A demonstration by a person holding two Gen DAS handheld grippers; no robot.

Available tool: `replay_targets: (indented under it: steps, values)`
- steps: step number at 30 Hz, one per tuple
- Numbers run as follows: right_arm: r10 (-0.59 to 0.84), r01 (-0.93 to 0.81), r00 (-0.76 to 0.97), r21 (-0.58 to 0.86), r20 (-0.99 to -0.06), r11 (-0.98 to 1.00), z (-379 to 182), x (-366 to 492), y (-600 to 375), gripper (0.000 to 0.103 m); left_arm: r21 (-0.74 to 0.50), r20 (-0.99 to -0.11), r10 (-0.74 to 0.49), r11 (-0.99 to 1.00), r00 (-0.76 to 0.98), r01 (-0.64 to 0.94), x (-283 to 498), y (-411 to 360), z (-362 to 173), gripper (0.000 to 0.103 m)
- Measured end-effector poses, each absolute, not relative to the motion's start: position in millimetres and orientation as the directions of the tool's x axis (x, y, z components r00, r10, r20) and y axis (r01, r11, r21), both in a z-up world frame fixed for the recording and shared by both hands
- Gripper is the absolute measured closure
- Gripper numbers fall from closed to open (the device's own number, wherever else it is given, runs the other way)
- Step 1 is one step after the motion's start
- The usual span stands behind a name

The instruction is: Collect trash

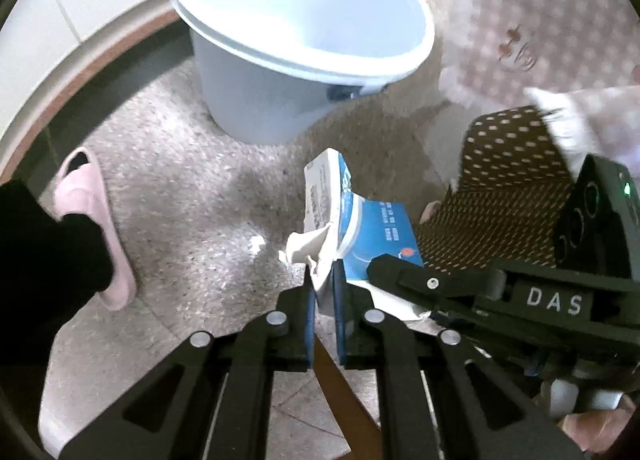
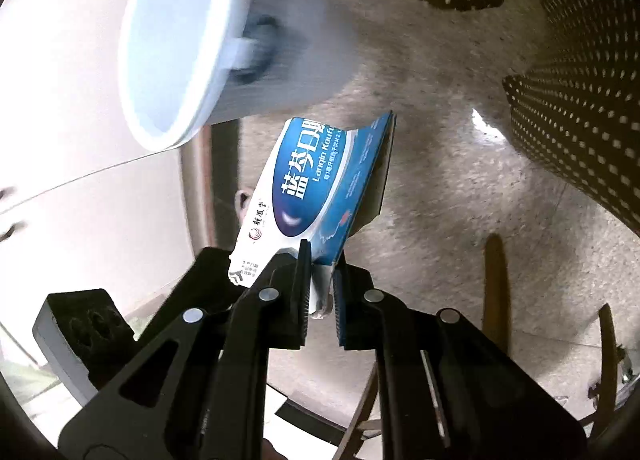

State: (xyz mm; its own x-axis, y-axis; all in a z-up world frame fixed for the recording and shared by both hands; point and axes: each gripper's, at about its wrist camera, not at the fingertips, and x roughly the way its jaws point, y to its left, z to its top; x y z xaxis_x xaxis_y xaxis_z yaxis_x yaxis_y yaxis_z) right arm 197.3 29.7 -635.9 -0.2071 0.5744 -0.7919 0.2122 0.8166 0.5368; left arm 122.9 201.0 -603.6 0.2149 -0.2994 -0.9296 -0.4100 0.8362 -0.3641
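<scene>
A pale blue-white trash bin (image 1: 296,40) stands on the floor ahead; it also shows in the right wrist view (image 2: 192,40) at upper left. My left gripper (image 1: 322,272) is shut on a crumpled white tissue (image 1: 310,248). My right gripper (image 2: 322,256) is shut on a flattened blue and white carton (image 2: 320,180). The carton also shows in the left wrist view (image 1: 372,232), just right of the tissue, with the right gripper's black body (image 1: 500,292) reaching in from the right. Both held items hang above the floor, short of the bin.
A pink slipper (image 1: 96,228) lies on the speckled floor at left. A small white scrap (image 1: 256,244) lies on the floor. Brown polka-dot fabric (image 1: 508,196) and pink checked fabric (image 1: 540,20) fill the right. A white wall with brown baseboard (image 1: 80,72) curves behind the bin.
</scene>
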Motion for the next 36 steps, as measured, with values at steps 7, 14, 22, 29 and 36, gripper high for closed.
replay_targets:
  steps: [7,14,22,29,36]
  values:
    - [0.622,0.096,-0.157,0.615,-0.767,0.783,-573.6,177.8,62.8,0.093,-0.315,-0.933,-0.202,0.858,0.298,-0.405,100.7,226.9,-533.6,0.095]
    - [0.660,-0.050,-0.049,0.662,-0.749,0.748,-502.2,196.6,95.4,0.093,-0.345,-0.880,-0.142,0.847,0.454,-0.404,112.7,255.2,-467.9,0.095]
    - [0.648,-0.185,0.078,0.628,-0.758,0.756,-454.2,250.2,114.4,0.092,-0.377,-0.828,-0.142,0.858,0.543,-0.349,173.1,263.1,-430.8,0.095]
    - [0.587,-0.034,0.148,0.589,-0.796,0.807,-485.3,304.7,102.3,0.045,-0.263,-0.890,-0.073,0.889,0.449,-0.376,236.4,276.3,-451.4,0.031]
    - [0.537,-0.101,0.141,0.527,-0.832,0.844,-485.5,313.4,106.6,0.045,-0.277,-0.908,-0.091,0.863,0.410,-0.422,238.1,289.1,-462.0,0.031]
